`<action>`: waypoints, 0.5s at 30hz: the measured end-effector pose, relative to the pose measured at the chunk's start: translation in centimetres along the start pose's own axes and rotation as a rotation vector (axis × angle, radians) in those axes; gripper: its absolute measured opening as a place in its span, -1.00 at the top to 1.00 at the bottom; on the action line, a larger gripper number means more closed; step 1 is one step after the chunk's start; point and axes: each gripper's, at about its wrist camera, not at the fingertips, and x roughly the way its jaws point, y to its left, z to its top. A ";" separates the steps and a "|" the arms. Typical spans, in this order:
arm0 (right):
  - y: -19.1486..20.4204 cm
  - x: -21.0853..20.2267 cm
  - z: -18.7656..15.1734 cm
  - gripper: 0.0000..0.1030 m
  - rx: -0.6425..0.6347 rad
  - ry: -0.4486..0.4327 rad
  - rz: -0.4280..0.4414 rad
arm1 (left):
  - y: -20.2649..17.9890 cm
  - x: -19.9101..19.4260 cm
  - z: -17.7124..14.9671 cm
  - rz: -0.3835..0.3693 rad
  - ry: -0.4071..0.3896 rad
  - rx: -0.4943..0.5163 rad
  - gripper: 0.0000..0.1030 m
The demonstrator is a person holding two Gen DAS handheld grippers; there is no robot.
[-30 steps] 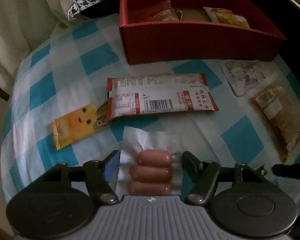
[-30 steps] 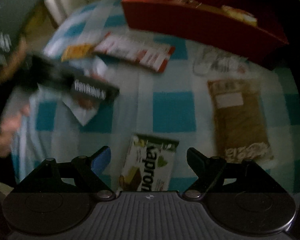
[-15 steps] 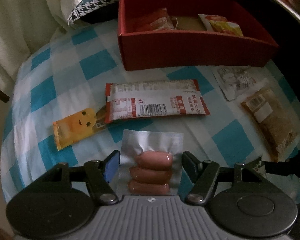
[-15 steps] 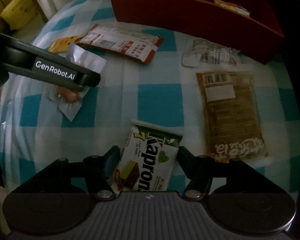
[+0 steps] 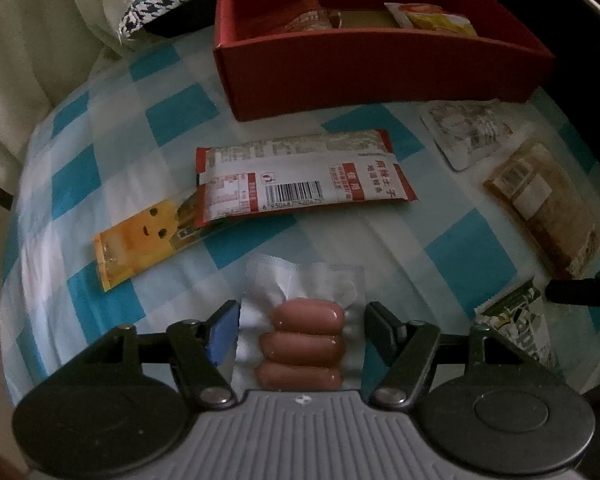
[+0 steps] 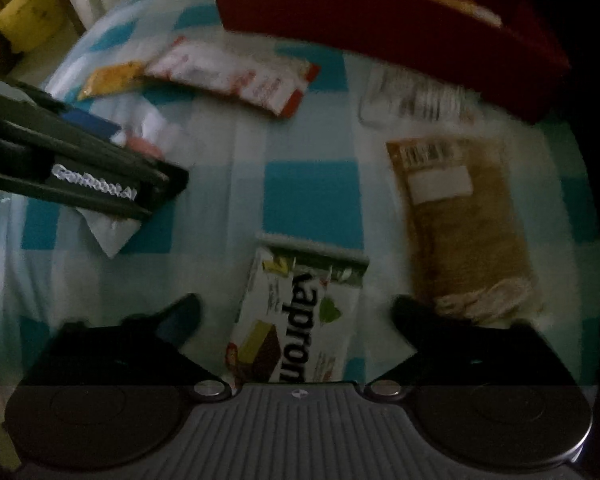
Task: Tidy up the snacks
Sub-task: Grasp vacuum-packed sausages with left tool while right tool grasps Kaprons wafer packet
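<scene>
My left gripper straddles a clear pack of three sausages lying on the checked cloth; its jaws touch the pack's edges, and whether they grip it is unclear. My right gripper is open wide around a white and green wafer pack that lies flat. The red box at the back holds several snack packs. The left gripper's body shows in the right wrist view.
On the blue and white checked cloth lie a long red and white packet, an orange packet, a small white pouch and a brown bag. A houndstooth cushion sits behind.
The right gripper's jaws have opened wider around the wafer pack and it has drawn back slightly. The left gripper stays over the sausage pack, with the view shifted a little closer to the box.
</scene>
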 end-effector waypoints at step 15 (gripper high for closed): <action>1.3 -0.8 -2.7 -0.78 -0.062 -0.067 -0.052 | 0.0 -0.5 -1.8 -0.007 -0.005 0.049 -0.21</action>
